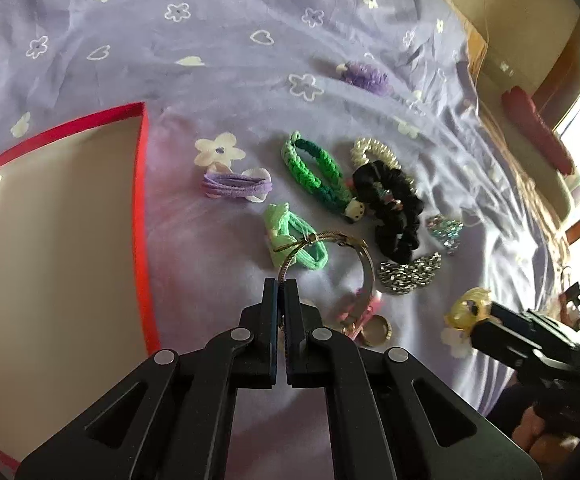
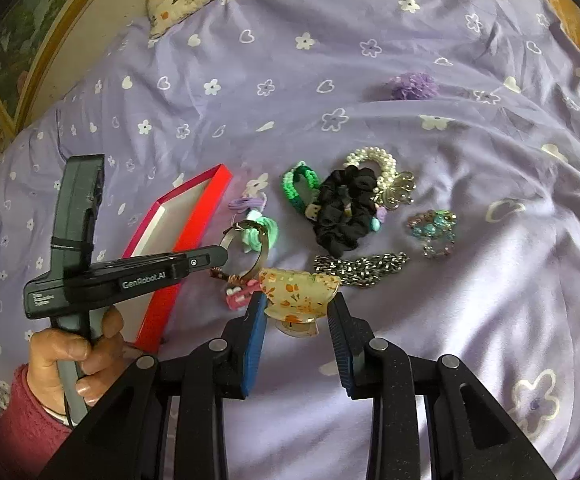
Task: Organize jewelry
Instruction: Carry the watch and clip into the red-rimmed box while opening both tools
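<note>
The left gripper [image 1: 281, 285] is being seen nearest the lens, its fingers pressed together on a thin metal bangle [image 1: 364, 258], which is being pinched at one end while the rest of the band arcs off to the right over the purple floral bedsheet [image 1: 210, 60]. The bangle is crossing over a mint green hair tie [image 1: 296, 240]; whether they are touching cannot be told. A red-rimmed box lid [image 1: 146, 216] with a pale inside is lying just left of the left gripper. In the right wrist view the right gripper [image 2: 296, 312] is being held with fingers apart, a translucent floral claw clip [image 2: 300, 294] sitting between them, touched at the tips but not shown squeezed. A pink charm [image 2: 239, 296] is lying just left of that clip. Beyond, a silver chain [image 2: 360, 266] is piled near a black scrunchie [image 2: 340, 210], which is being overlapped by a pearl hair tie [image 2: 374, 160] and flanked by a green braided band [image 2: 300, 188]. A lilac hair tie [image 1: 236, 186] is lying between box lid and green band. A beaded blue-green bracelet [image 2: 434, 232] is resting apart to the right, and a purple pom-pom tie [image 2: 414, 85] is lying well beyond the cluster. The person's left hand [image 2: 76, 360] is being seen gripping the left handle.
</note>
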